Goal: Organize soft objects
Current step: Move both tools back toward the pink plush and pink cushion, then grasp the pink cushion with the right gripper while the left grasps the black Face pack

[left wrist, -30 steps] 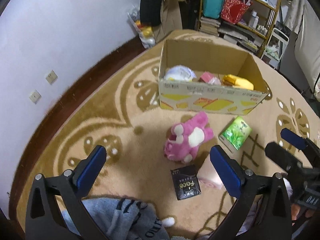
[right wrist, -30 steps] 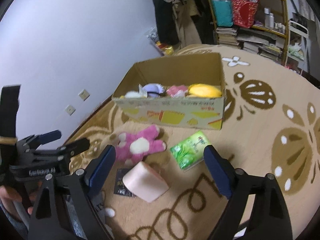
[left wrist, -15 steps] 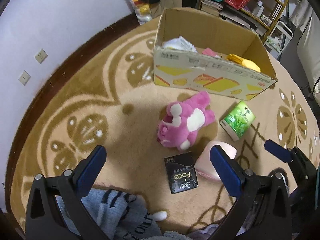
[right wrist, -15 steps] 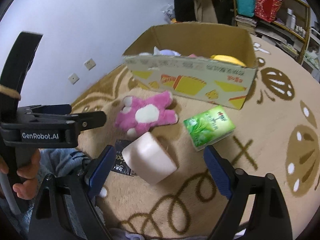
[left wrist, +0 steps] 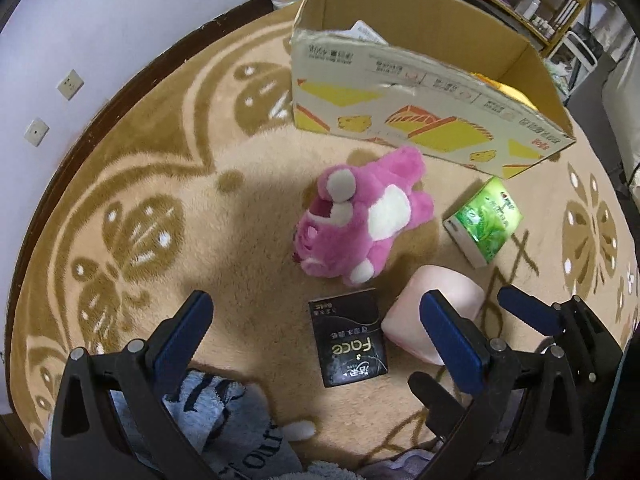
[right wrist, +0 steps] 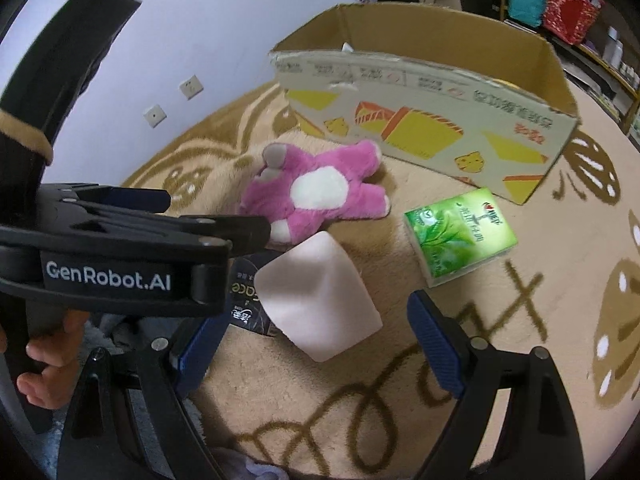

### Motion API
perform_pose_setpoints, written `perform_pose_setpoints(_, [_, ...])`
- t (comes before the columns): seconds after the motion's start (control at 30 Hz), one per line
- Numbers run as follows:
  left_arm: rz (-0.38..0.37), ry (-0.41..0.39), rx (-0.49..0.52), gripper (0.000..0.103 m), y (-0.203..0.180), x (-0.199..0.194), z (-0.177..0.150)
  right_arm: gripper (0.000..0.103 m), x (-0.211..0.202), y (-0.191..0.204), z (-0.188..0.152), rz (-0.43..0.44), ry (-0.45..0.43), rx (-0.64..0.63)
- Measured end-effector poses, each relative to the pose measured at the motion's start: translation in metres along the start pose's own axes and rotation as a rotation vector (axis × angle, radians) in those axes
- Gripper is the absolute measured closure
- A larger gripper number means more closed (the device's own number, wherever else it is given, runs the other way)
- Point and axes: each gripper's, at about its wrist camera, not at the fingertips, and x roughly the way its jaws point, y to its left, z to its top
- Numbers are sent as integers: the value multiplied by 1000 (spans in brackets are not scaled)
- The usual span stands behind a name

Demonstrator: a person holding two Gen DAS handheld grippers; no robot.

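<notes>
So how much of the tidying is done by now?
A few things already lie in the cardboard box, such as a yellow item. Nothing is in hand: the left gripper and right gripper are both open, the right one over the pink block. Left on the carpet: the pink plush toy, green tissue pack and black packet.
</notes>
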Motion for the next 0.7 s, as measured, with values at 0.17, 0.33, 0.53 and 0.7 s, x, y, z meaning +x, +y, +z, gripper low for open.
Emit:
perform_pose_setpoints(0.17, [5, 19, 5, 1, -2, 8, 1, 15, 17, -3, 1, -32, 27, 7])
perform_pose_setpoints(0.33, [-2, 30, -5, 1, -2, 16, 3, 43, 22, -3, 3, -19, 24, -11])
perform_pose_setpoints(0.53, [-2, 44, -10, 1, 0, 22, 4, 57, 12, -2, 2, -90, 26, -38])
perform_pose_setpoints(0.7, [5, 61, 1, 7, 0, 29, 4, 65, 8, -8, 0, -110, 25, -19])
